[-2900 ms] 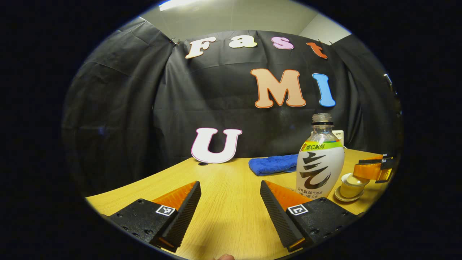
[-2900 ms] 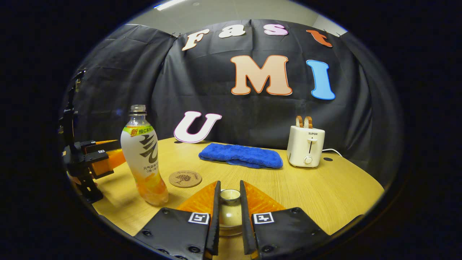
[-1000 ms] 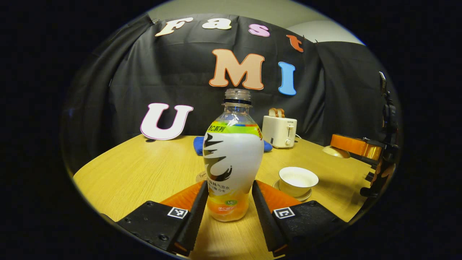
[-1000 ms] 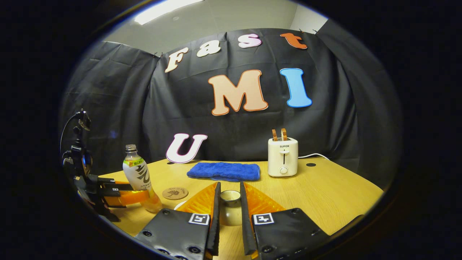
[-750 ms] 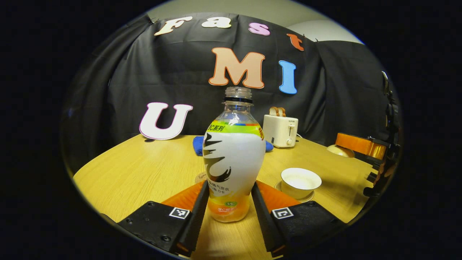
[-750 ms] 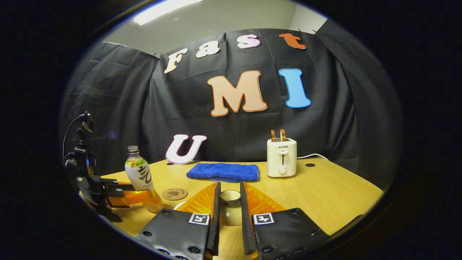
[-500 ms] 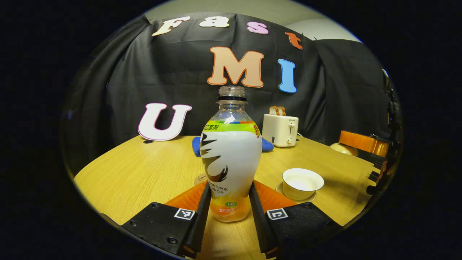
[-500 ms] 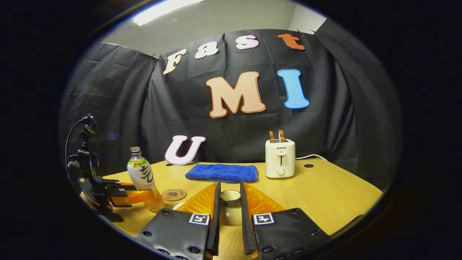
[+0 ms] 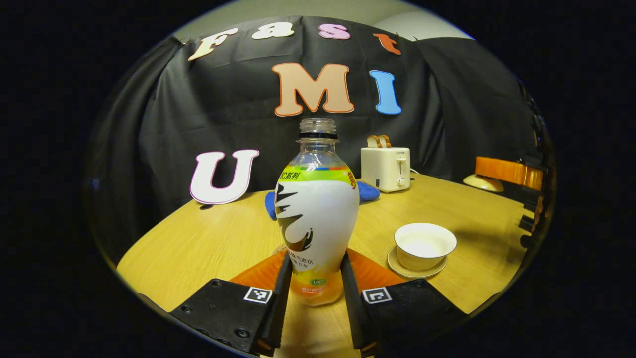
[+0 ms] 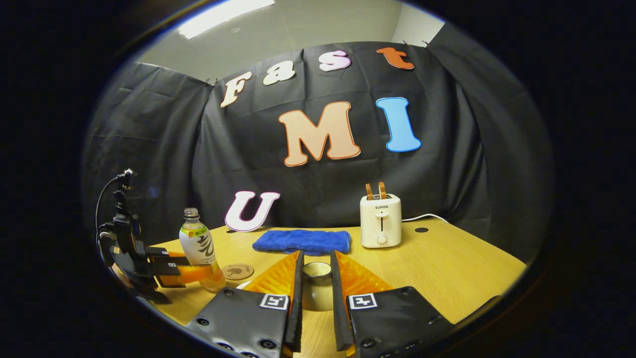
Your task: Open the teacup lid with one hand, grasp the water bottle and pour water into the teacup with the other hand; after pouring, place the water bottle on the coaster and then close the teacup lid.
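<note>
Closed since earlier, left gripper [image 9: 311, 278] clamps water bottle [image 9: 316, 209]; right gripper [image 10: 316, 293] grips lid [image 10: 317, 283].

Left gripper view: water bottle [image 9: 317, 214] hides most of the blue towel [image 9: 368, 191] behind it and nearly all of the coaster [image 9: 279, 247] past the fingertips; right gripper [image 9: 512, 174] cut off at the edge; lid [image 9: 483, 183] partly hidden under it. Right gripper view: teacup [image 10: 245, 284] mostly behind own left finger; coaster print too small to tell.
</note>
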